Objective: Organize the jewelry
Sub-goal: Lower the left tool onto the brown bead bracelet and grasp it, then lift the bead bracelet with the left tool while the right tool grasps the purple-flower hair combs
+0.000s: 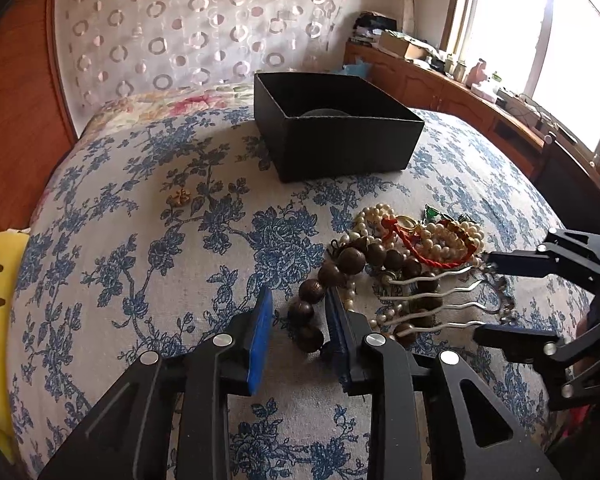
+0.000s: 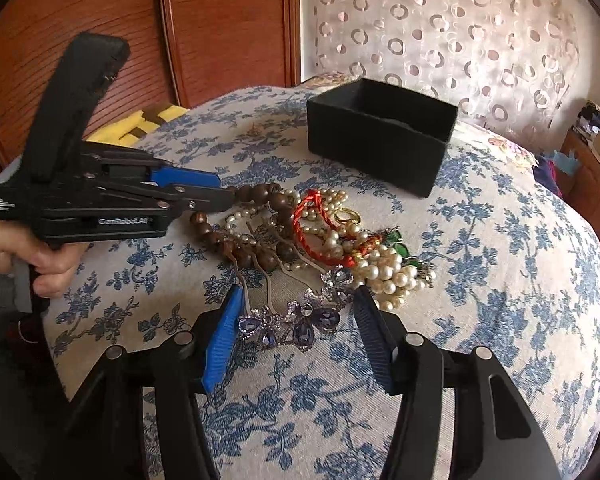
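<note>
Left gripper [image 1: 296, 320] sits with its blue pads apart around the brown wooden bead bracelet [image 1: 340, 280], not squeezing it. Open black cardboard box [image 1: 340, 148] near the bed's far edge looks almost empty, so barely started.

Right view: right gripper [image 2: 296, 320] hangs released around the purple rhinestone hair comb [image 2: 288, 320]; pearl strands [image 2: 384, 268] and red cord [image 2: 312, 232] remain piled mid-bedspread [image 2: 500, 280].

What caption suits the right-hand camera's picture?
Open tongs straddle a purple jewelled hair comb beside tangled beads on a floral bedspread.
</note>
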`<state>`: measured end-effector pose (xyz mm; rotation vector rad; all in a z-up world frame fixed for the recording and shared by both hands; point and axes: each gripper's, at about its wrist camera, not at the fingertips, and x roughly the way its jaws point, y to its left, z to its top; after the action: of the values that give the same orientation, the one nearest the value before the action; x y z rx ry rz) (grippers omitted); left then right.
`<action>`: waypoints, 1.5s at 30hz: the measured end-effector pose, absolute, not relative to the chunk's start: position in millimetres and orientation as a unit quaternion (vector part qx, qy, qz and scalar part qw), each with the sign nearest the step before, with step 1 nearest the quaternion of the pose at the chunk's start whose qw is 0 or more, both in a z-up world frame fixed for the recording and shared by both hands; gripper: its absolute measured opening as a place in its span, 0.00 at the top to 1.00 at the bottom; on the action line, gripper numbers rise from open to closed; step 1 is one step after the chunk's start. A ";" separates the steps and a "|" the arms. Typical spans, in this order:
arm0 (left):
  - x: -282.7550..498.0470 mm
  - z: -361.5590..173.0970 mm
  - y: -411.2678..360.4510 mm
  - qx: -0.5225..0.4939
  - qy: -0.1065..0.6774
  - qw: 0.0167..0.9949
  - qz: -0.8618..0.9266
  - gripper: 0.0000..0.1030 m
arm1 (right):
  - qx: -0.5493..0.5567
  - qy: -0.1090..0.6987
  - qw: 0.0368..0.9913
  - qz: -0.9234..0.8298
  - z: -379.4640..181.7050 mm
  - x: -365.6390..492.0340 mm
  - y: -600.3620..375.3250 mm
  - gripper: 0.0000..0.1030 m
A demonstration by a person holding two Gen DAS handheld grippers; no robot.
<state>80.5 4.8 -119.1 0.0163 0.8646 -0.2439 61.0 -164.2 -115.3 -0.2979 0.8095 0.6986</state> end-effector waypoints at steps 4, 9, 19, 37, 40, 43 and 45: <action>84.1 -118.8 2.1 0.010 0.417 0.900 -0.125 0.88 | -0.137 0.380 0.854 0.327 -109.8 59.2 -174.8 0.43; 76.9 -102.2 2.2 0.000 0.389 0.913 -0.127 0.88 | -0.128 0.376 0.861 0.319 -103.7 60.2 -186.8 0.43; 67.6 -40.0 -7.1 -0.006 0.321 0.935 -0.147 0.88 | -0.118 0.358 0.874 0.306 -87.6 64.1 -200.1 0.43; 90.7 15.6 -1.8 0.004 0.268 0.954 -0.136 0.88 | -0.112 0.330 0.891 0.290 -60.6 98.4 -209.5 0.43; 98.6 20.4 -1.6 0.010 0.265 0.955 -0.136 0.88 | -0.116 0.326 0.892 0.292 -55.9 112.4 -206.6 0.43; 108.4 23.2 -1.3 0.017 0.263 0.955 -0.134 0.88 | -0.121 0.320 0.893 0.293 -51.5 125.7 -202.6 0.43; 117.9 24.1 -0.3 0.016 0.265 0.955 -0.133 0.88 | -0.118 0.317 0.893 0.297 -47.9 135.7 -199.9 0.43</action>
<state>117.9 -0.3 24.1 0.0334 0.5375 -0.2694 135.7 -199.9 -47.9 -0.2457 0.6577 0.6153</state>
